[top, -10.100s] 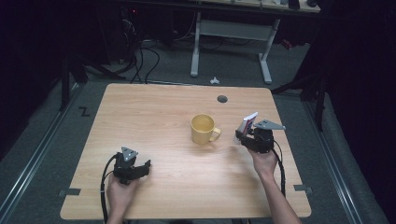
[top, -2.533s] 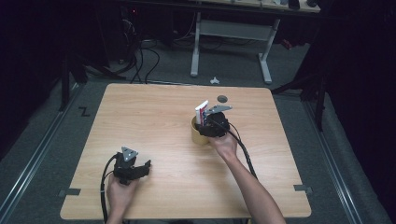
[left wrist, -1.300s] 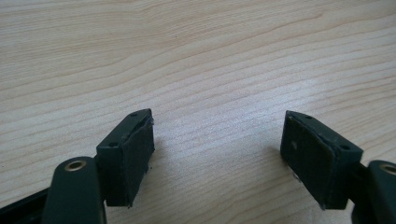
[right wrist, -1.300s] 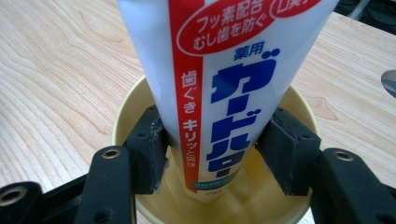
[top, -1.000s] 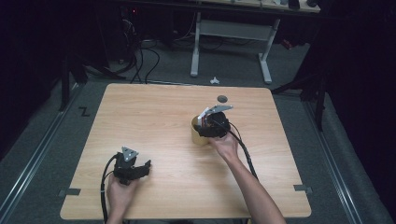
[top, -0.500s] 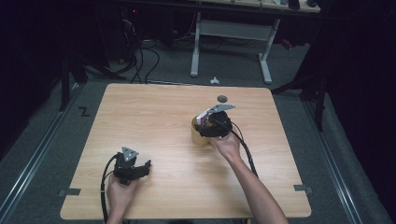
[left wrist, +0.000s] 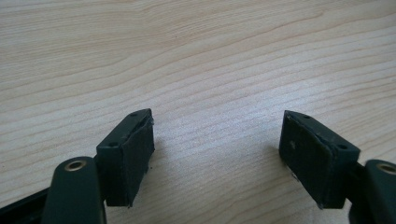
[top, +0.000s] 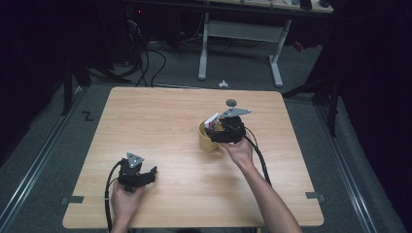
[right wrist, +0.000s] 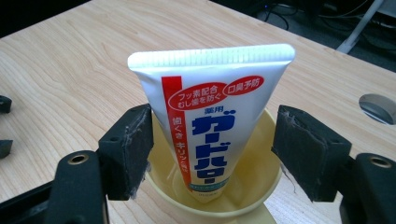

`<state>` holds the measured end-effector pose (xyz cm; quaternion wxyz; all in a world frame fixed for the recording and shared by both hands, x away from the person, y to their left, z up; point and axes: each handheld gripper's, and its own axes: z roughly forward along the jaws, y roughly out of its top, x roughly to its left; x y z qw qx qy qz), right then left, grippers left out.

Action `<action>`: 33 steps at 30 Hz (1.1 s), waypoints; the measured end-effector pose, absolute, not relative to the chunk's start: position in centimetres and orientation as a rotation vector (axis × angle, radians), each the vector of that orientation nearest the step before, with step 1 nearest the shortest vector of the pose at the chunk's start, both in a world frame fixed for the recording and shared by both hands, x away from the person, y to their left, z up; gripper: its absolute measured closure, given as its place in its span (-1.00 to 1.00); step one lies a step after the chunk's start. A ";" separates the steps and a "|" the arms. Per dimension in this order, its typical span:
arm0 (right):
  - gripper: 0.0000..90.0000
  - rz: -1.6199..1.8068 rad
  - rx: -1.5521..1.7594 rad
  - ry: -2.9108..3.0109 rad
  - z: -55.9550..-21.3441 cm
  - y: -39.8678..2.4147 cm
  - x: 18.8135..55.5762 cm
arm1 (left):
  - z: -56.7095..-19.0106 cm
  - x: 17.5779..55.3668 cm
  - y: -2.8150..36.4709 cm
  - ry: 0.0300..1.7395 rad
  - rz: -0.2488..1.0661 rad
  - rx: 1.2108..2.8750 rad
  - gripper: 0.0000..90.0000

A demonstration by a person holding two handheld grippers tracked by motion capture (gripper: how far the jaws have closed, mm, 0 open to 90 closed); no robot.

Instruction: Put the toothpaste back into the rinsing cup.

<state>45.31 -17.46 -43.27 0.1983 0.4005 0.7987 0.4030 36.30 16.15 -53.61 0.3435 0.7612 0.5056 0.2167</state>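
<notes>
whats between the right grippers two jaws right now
The toothpaste tube, standing cap-down in the yellow mug. The right gripper view shows it.

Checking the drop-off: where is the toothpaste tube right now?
The toothpaste tube stands cap-down in the yellow mug right of the table's centre, between the open jaws of the right claw.

Right gripper view. The right gripper (right wrist: pixel 212 149) looks along its two black jaws, which have just been opening and now stand wide apart. Between them a white toothpaste tube (right wrist: pixel 210 116) with red and blue Japanese print stands cap end down in a yellow mug (right wrist: pixel 268 154), its crimped flat end uppermost. The left jaw's pad lies close against the tube's edge; the right pad is clear of it. The mug rests on a light wooden table (right wrist: pixel 70 60), which has a round grey port (right wrist: pixel 379 108) at right.
</notes>
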 end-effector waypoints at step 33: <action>-0.33 1.211 1.123 2.156 -41.6 -20.2 43.5 | -53.6 36.3 16.1 1.315 0.564 1.977 -0.40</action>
